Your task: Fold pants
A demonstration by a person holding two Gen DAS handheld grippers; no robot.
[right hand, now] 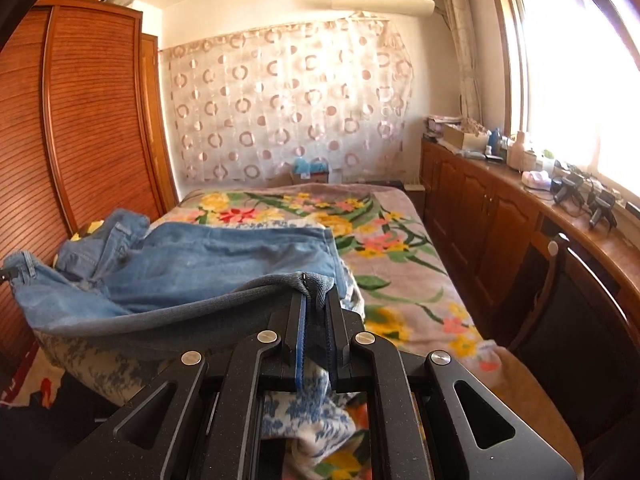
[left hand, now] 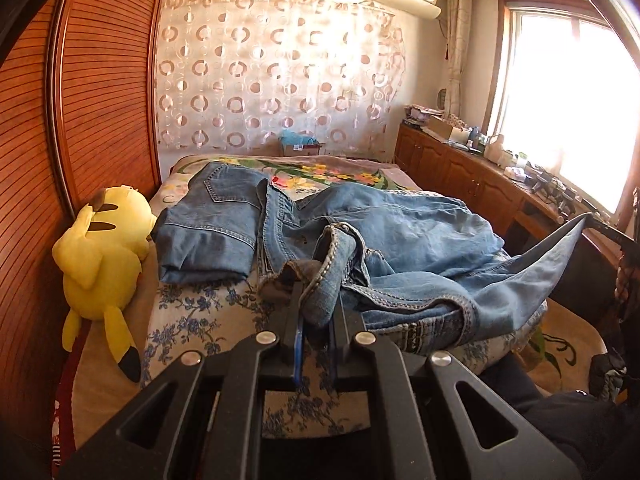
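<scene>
We look along our left gripper (left hand: 316,300) first. The bed (left hand: 192,320) is our landmark. Left of the bed stands a tall brown wardrobe (left hand: 100,100) with thin lines across its doors. A yellow plush toy (left hand: 100,256) lies on the bed's left edge, just beside the wardrobe. Next to the toy, a folded pair of jeans (left hand: 212,228) lies flat on the bed. Right of it lie the jeans we are folding (left hand: 420,240), bunched up in the middle of the bed. The two black fingers (left hand: 294,308) of our left gripper are pressed close and pinch the thick waistband, which stands up between them. Far on the right side of the bed, one corner of the jeans is pulled up in a tight point to our right gripper (left hand: 592,218); its jaws are too small to see here.

In the right wrist view, our right gripper (right hand: 316,300) pinches a dark hem of the jeans between its fingers (right hand: 298,312), which are pressed together on the cloth. The cloth hangs in a curve to the left, above the bed. A flowery blanket (right hand: 380,240) covers the bed. Right of the bed runs a long wooden cabinet (right hand: 480,208) under a bright window (right hand: 580,60).
</scene>
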